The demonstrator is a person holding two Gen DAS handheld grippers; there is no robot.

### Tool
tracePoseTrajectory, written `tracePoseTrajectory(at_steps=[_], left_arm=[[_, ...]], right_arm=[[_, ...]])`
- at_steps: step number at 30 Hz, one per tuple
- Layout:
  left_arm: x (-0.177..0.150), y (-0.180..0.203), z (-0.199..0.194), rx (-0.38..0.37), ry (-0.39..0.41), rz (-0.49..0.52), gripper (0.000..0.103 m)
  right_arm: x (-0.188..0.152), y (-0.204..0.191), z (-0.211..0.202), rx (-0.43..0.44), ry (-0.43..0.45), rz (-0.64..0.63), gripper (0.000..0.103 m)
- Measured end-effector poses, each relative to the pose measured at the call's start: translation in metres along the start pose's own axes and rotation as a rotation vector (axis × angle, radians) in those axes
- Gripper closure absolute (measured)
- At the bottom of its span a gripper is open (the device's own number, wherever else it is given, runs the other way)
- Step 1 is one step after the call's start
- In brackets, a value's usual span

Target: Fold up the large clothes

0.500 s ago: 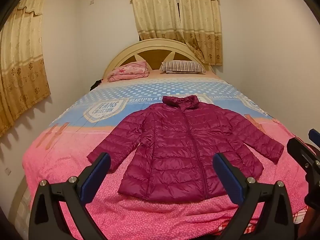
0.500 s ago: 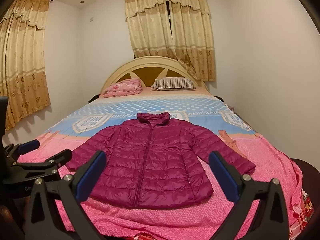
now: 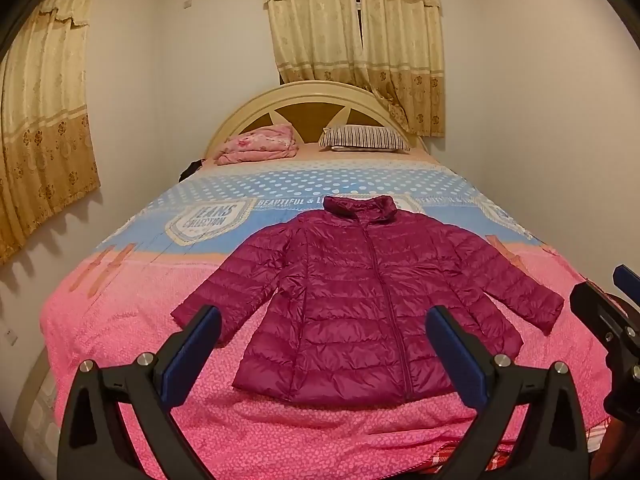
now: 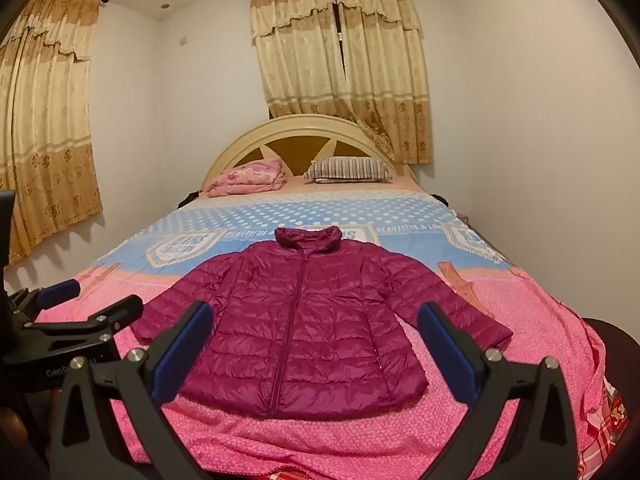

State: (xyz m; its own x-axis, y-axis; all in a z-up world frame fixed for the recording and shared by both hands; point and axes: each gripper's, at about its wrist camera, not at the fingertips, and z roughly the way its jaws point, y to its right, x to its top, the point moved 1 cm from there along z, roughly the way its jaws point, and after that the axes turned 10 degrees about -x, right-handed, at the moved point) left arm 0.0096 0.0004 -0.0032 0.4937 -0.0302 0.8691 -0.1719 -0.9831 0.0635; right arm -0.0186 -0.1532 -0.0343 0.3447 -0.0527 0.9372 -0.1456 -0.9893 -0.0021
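A magenta quilted puffer jacket lies flat and zipped on the bed, collar toward the headboard, both sleeves spread out to the sides. It also shows in the right wrist view. My left gripper is open and empty, held above the foot of the bed in front of the jacket's hem. My right gripper is open and empty, held the same way. The left gripper shows at the left edge of the right wrist view; the right gripper shows at the right edge of the left wrist view.
The bed has a pink and blue cover. A folded pink blanket and a striped pillow lie at the cream headboard. Curtains hang behind and on the left wall. A white wall runs close along the bed's right side.
Both grippers have shifted very slightly; the jacket has not moved.
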Motion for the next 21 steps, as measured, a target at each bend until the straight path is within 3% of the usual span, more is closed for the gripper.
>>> tracePoseTrajectory(at_steps=[21], left_arm=[[-0.0004, -0.0025, -0.0021, -0.002, 0.015, -0.007, 0.001]], right_arm=[[-0.0002, -0.0013, 0.0000, 0.007, -0.003, -0.006, 0.000]])
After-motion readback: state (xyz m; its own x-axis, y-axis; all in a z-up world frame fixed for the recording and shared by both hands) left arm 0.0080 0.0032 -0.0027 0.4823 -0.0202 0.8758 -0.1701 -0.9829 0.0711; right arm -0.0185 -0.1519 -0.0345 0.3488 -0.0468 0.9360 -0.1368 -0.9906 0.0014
